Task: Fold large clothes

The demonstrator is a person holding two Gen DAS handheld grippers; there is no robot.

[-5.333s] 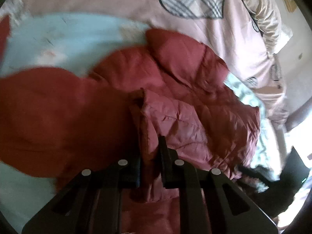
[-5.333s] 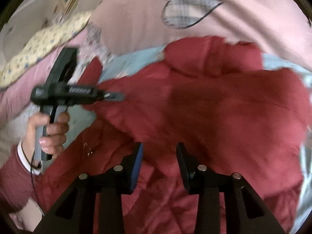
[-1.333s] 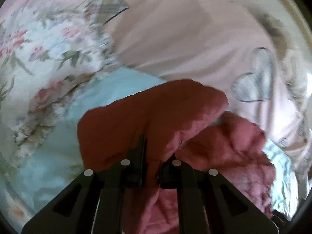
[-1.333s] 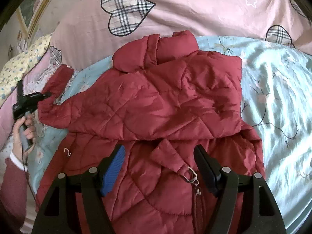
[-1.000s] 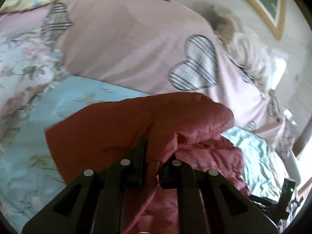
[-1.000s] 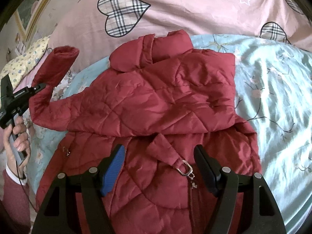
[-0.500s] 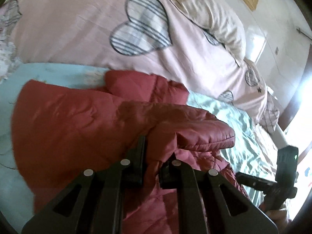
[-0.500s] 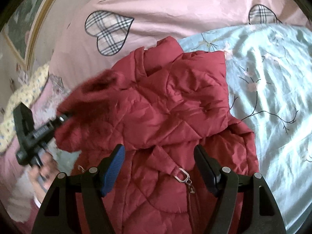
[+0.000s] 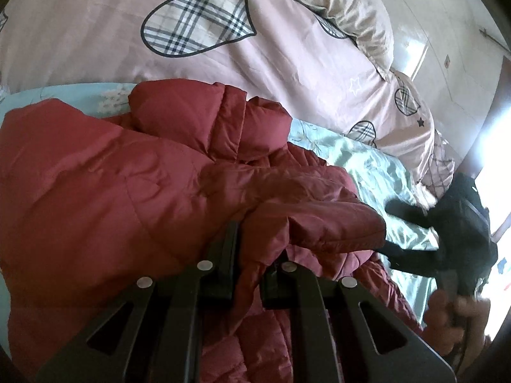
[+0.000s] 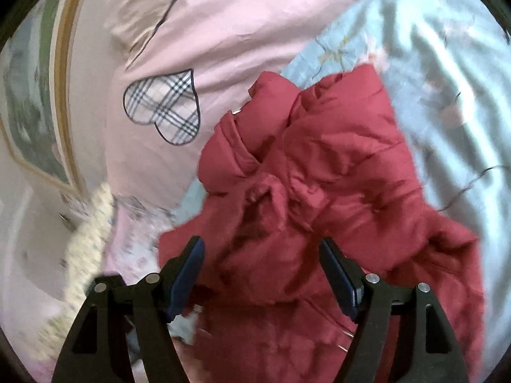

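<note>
Jacket [image 9: 95,191] quilted, puffy, slippery-looking, sprawled on bed [image 10: 447,48]; left gripper [image 9: 247,268] pinched on sleeve [image 9: 319,223], right gripper [image 10: 262,265] wide open, empty; grip seams or cuffs

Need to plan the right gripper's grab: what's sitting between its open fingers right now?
In the right wrist view, the right gripper is open with only the red quilted jacket showing between its fingers; whether it touches the fabric cannot be told.

Pink heart-print quilt [image 9: 287,51], blue floral sheet [image 10: 447,63]
</note>
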